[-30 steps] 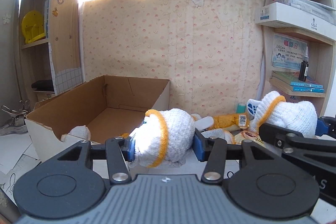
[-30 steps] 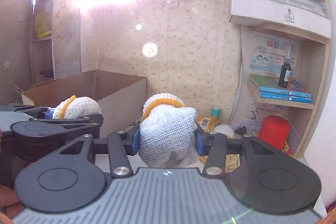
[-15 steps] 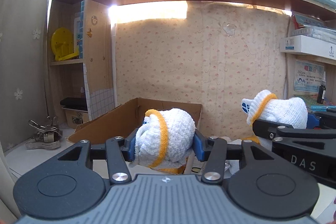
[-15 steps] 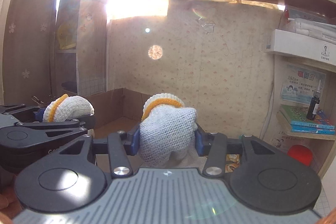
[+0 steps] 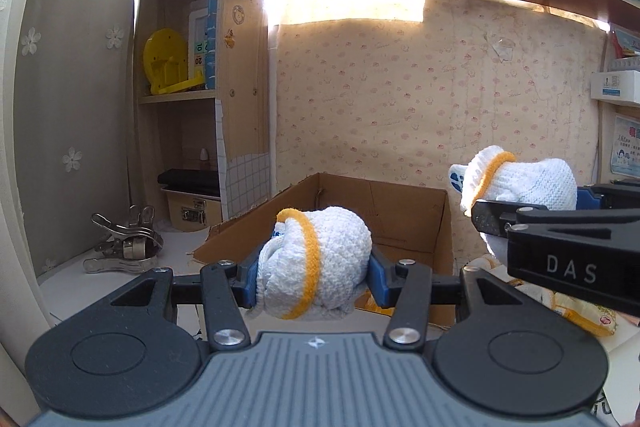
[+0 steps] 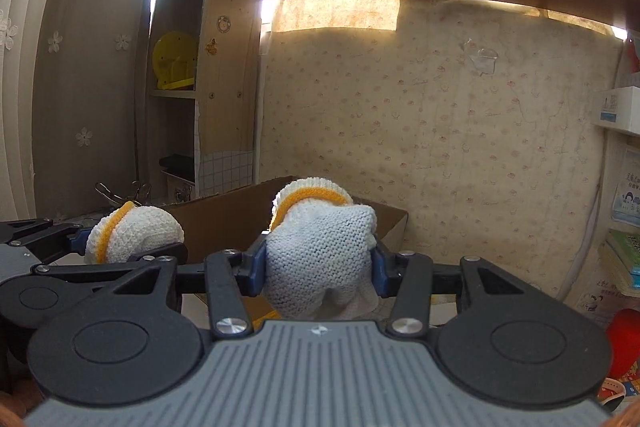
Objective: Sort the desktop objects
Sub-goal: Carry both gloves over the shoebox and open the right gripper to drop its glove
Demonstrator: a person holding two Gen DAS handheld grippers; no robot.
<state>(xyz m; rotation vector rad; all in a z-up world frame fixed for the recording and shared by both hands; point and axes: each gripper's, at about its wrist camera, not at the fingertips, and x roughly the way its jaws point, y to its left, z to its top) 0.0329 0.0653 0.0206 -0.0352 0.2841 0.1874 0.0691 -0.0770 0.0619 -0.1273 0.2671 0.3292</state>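
Observation:
My left gripper (image 5: 313,277) is shut on a white knitted glove with a yellow cuff band (image 5: 320,263), held in the air in front of an open cardboard box (image 5: 404,211). My right gripper (image 6: 318,269) is shut on a second white knitted glove with a yellow cuff (image 6: 320,243), also lifted. The right gripper with its glove shows at the right of the left wrist view (image 5: 520,183). The left gripper's glove shows at the left of the right wrist view (image 6: 134,233). The box (image 6: 224,219) lies behind both gloves.
Wooden shelves stand at the left with a yellow object (image 5: 168,63) and a black case (image 5: 188,179). Metal clips (image 5: 124,247) lie on the white desktop at left. Yellow packets (image 5: 576,311) lie at the right. A red cylinder (image 6: 624,331) stands at far right.
Both grippers have risen with their gloves and tilted upward, so more of the upper shelf and left shelving shows. The box now appears lower and smaller. Both grips are unchanged.

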